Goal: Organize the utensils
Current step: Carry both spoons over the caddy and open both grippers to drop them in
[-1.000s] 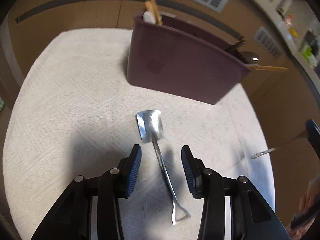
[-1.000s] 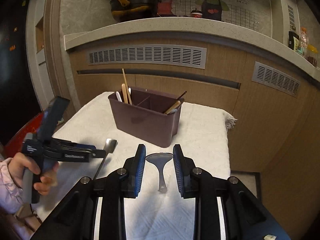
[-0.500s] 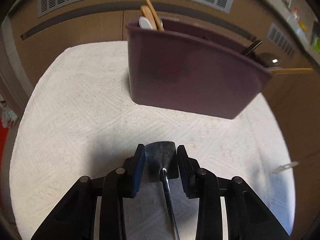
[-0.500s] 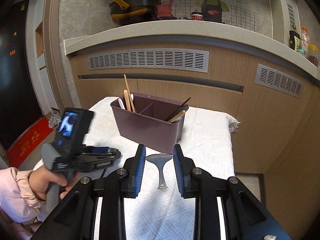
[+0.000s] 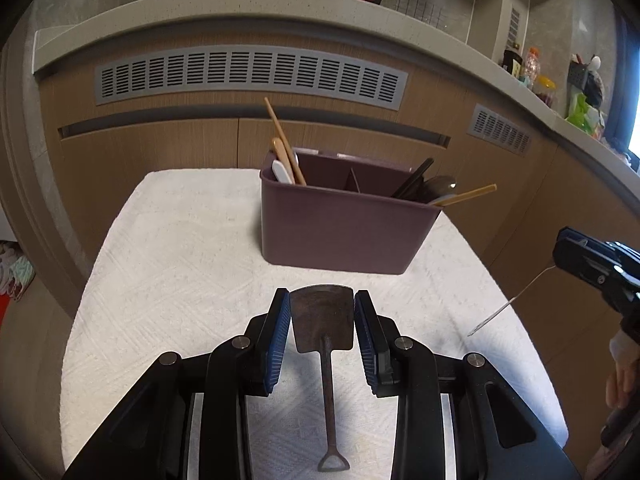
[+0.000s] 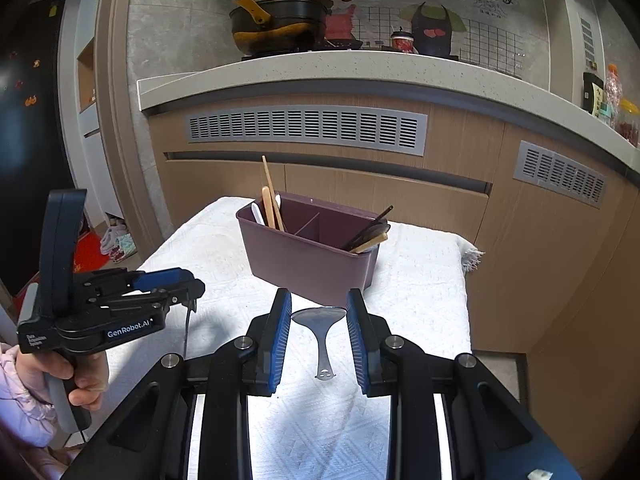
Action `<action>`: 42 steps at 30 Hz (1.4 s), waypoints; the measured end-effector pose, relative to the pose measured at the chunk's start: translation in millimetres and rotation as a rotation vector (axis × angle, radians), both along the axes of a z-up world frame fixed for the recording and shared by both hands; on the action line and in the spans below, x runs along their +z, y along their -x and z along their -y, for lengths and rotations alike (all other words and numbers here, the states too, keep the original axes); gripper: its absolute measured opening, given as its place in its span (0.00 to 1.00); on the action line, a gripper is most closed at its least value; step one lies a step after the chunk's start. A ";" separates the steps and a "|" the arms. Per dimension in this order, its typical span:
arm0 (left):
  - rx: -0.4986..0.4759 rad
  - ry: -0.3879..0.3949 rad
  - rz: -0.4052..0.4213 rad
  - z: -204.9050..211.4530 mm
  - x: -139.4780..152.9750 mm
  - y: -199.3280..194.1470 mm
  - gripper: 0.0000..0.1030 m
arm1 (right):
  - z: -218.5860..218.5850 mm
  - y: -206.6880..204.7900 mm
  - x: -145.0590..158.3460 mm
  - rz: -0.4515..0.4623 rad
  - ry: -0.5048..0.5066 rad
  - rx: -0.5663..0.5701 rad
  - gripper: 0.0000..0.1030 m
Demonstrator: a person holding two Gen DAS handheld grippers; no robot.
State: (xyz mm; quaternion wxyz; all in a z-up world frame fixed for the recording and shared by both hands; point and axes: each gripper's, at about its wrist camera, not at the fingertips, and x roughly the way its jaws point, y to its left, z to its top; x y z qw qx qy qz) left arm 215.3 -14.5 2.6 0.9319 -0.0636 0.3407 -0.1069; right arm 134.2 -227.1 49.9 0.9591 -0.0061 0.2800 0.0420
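My left gripper (image 5: pixel 322 299) is shut on the bowl of a shovel-shaped metal spoon (image 5: pixel 322 322); its handle hangs back toward the camera, above the white cloth. My right gripper (image 6: pixel 319 300) is shut on the head of a flat round metal spoon (image 6: pixel 320 318), handle hanging down. A purple divided caddy (image 5: pixel 344 232) (image 6: pixel 308 264) stands just beyond both. Its left compartment holds chopsticks, a wooden spoon and a white spoon. Dark and wooden utensils lean in its right compartment. The left gripper (image 6: pixel 188 286) shows in the right wrist view, the right gripper (image 5: pixel 592 264) in the left wrist view.
A white textured cloth (image 5: pixel 180 264) covers the small table. Wooden cabinet fronts with grey vents (image 6: pixel 308 128) rise close behind, under a stone counter with pots. The table's right edge drops to the floor (image 6: pixel 496 364). A hand and pink sleeve (image 6: pixel 24 392) hold the left gripper.
The left gripper closed on the shovel spoon lying on the cloth, then lifted it and tilted upward. The right gripper kept still with its spoon.
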 end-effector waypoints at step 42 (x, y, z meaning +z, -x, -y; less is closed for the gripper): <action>-0.088 0.075 0.192 -3.1 98.5 -163.5 0.54 | 31.1 -158.5 39.3 -0.075 -0.182 -0.071 0.60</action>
